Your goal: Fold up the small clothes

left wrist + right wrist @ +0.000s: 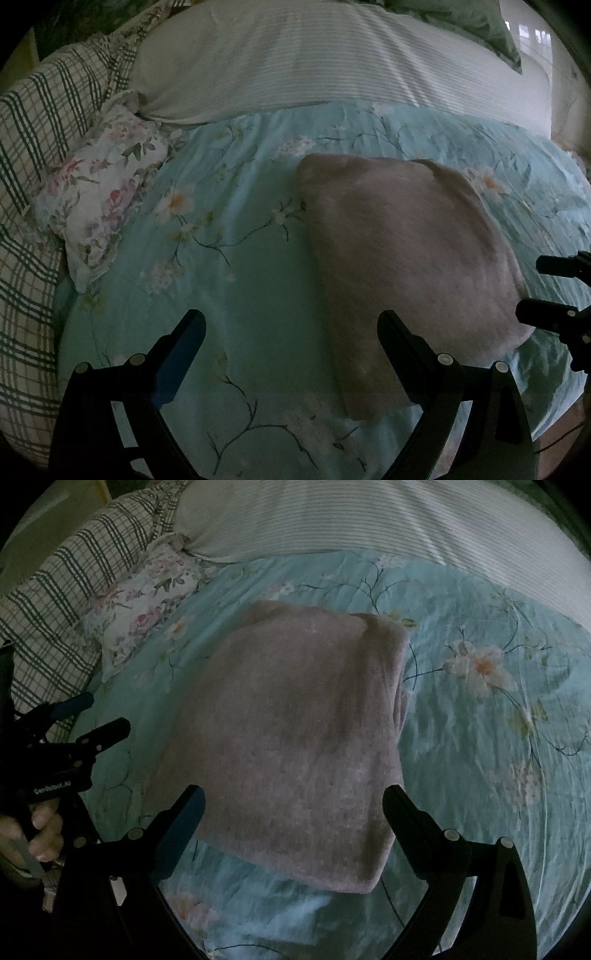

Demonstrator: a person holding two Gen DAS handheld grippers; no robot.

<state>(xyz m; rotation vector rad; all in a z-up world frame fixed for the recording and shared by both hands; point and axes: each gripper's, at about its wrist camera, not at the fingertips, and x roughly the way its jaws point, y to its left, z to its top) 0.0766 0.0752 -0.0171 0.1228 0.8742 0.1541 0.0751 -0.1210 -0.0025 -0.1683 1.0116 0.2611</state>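
Observation:
A pinkish-grey knit garment (399,251) lies folded flat on the light-blue floral bedsheet (221,258); it also shows in the right wrist view (291,738). My left gripper (291,325) is open and empty, hovering over the sheet at the garment's near left edge. My right gripper (293,799) is open and empty, above the garment's near edge. Each gripper shows in the other's view, the right one (546,291) at the right edge and the left one (96,720) at the left edge, held by a hand.
A small floral-print cloth (99,199) lies at the left, also in the right wrist view (144,605). A plaid blanket (33,155) runs along the left side. A white striped pillow (314,62) lies across the back.

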